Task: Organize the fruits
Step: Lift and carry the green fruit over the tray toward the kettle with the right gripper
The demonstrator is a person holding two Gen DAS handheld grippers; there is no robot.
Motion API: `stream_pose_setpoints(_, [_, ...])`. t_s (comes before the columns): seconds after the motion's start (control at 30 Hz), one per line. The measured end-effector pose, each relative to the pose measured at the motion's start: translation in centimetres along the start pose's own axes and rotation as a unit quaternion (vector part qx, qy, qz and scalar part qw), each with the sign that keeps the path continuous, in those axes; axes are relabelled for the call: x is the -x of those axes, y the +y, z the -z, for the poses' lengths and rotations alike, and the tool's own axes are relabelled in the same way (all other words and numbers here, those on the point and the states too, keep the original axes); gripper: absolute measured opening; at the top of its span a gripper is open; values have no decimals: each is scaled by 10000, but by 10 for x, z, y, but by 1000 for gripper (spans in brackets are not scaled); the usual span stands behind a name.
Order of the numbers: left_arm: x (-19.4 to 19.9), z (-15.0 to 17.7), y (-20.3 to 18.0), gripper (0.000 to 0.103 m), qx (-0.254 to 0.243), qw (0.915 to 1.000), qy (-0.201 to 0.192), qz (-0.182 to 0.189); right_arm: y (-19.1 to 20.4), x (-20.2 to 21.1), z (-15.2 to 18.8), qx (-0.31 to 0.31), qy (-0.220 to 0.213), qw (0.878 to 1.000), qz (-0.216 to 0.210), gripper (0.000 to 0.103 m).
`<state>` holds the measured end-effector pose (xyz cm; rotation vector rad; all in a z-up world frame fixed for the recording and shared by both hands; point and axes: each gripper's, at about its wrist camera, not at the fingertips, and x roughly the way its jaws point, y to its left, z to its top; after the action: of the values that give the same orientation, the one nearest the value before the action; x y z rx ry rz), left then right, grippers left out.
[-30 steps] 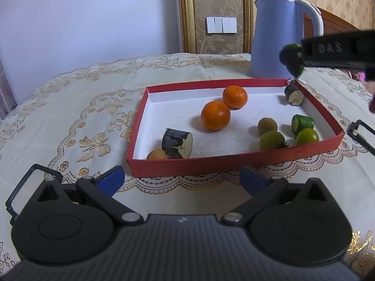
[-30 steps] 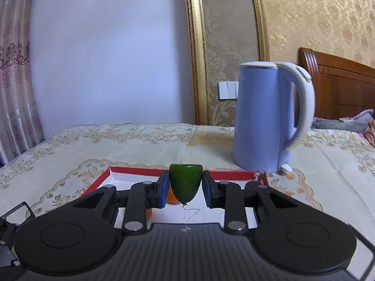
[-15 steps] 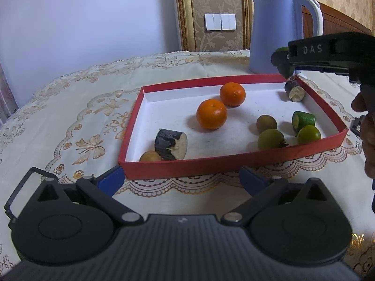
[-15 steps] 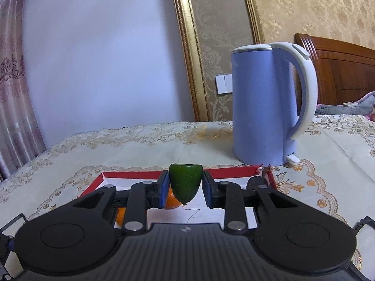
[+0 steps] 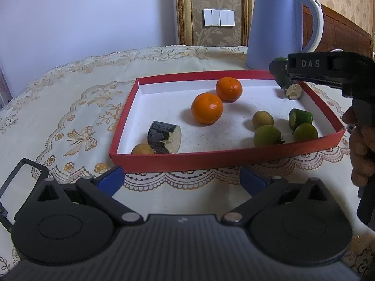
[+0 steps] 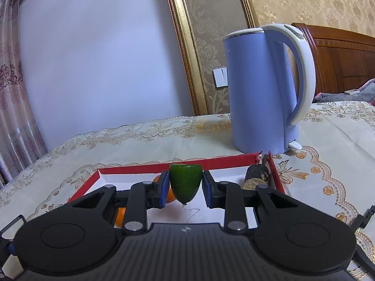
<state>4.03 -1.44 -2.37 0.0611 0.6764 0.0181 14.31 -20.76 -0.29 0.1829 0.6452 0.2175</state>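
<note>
1. The right gripper (image 6: 185,189) holds a green fruit piece (image 6: 185,181), its jaws pressed against both sides, cut face up and a thin thread hanging from its tip.
2. In the left wrist view this gripper hangs over the 1 o'clock corner of the red tray (image 5: 225,159), which lies on the counter (image 5: 70,107).
3. The left gripper (image 5: 181,179) has its jaws spread wide with nothing between them, just short of the tray's near wall.
4. Inside the tray: two oranges (image 5: 207,108) near the centre, a dark cut piece (image 5: 164,137) and a small yellowish fruit (image 5: 142,149) at 7 o'clock, and green fruits (image 5: 267,135) at 4 o'clock.
5. A blue kettle (image 6: 260,89) stands beyond the tray at 1 o'clock.
</note>
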Motion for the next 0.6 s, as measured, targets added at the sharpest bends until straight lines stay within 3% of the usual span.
stream_pose_setpoints(0.6, [2,0,3,103,147,9998,-29,151,-1,-3,3,42,17,10000,67,29])
